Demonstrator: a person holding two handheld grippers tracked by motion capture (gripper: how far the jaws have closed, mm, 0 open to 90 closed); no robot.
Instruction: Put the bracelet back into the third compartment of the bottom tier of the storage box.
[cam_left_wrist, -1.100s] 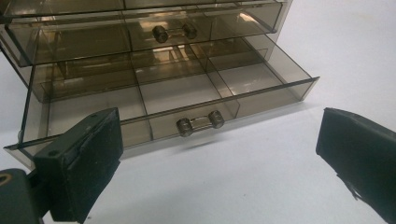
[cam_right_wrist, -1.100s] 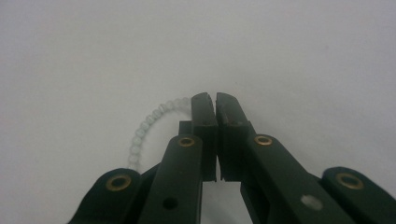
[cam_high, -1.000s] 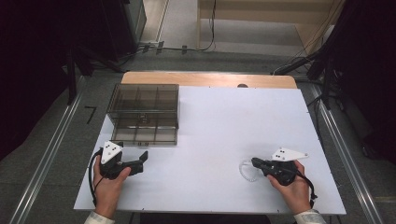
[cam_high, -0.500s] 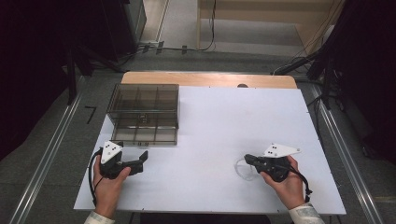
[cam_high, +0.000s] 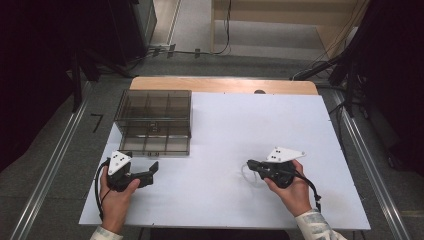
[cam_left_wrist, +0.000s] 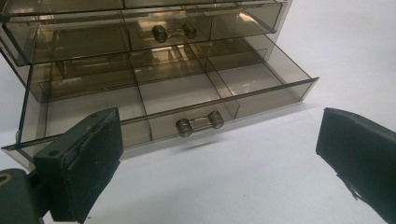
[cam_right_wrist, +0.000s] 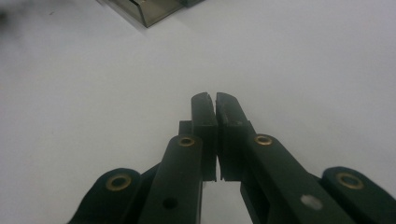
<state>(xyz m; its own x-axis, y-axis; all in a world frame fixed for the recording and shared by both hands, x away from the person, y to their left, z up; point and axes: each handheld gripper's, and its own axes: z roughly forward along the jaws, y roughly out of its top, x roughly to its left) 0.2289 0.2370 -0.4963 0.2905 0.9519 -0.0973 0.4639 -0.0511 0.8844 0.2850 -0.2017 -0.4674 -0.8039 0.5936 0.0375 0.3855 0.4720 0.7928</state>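
Left gripper view: left gripper (cam_left_wrist: 219, 163) (jaws wide apart) faces the drawer handle (cam_left_wrist: 200, 124), just beyond.

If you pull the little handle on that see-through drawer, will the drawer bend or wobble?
Probably not bend: the drawer looks like hard clear plastic with dividers. It looks empty, so likely light. The handle is small and smooth, so it may slip, and the whole box might slide.

High view overhead; left gripper view close on drawer box (cam_left_wrist: 154, 70) (shared).
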